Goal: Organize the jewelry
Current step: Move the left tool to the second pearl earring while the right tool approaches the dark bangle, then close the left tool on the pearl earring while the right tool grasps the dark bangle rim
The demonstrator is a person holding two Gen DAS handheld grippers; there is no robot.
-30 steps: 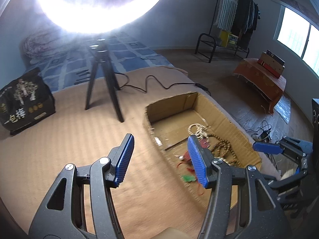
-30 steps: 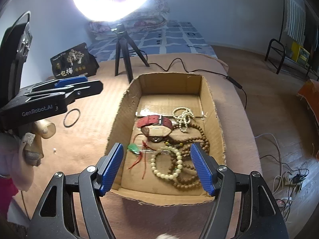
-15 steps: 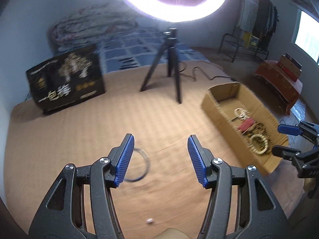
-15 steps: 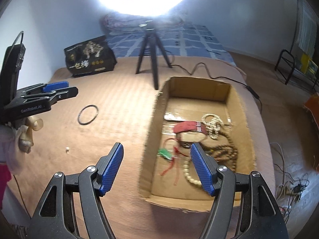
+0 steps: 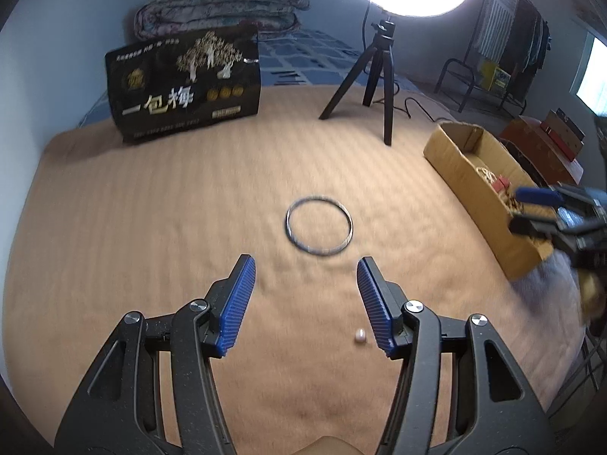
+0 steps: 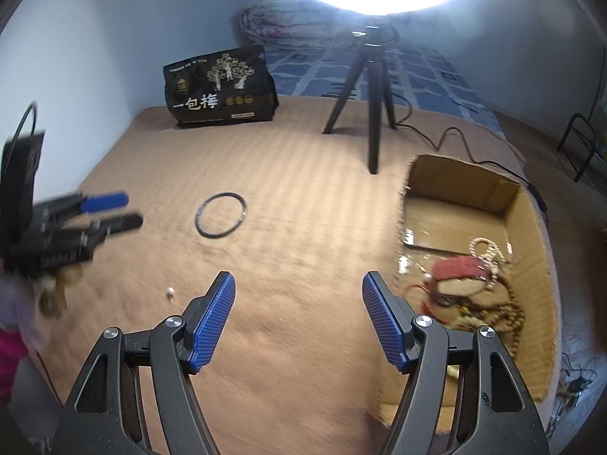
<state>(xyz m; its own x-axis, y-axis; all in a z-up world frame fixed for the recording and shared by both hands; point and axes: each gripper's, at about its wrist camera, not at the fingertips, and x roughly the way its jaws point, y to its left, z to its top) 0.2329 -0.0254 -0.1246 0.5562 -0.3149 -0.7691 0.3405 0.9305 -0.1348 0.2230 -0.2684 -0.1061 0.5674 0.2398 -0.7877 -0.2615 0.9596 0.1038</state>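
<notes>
A dark bangle ring (image 5: 319,226) lies flat on the tan blanket, just ahead of my open, empty left gripper (image 5: 305,269). It also shows in the right wrist view (image 6: 221,215). A small white bead (image 5: 360,336) lies by my left gripper's right finger and shows in the right wrist view too (image 6: 170,291). A cardboard box (image 6: 463,185) at the right holds a red watch (image 6: 459,271) and bead strings (image 6: 506,318). My right gripper (image 6: 299,288) is open and empty, left of the box. Each gripper shows in the other's view: the left gripper (image 6: 110,210), the right gripper (image 5: 531,208).
A ring light on a black tripod (image 5: 381,76) stands behind the box, its cable trailing right. A black printed bag (image 5: 186,83) stands at the back left. A folded quilt (image 5: 220,3) lies against the wall. The blanket's edge drops off at the right.
Both grippers have swung left, away from the box. The bangle now sits centred ahead of my left gripper, and the box has shifted to the right in both views.
</notes>
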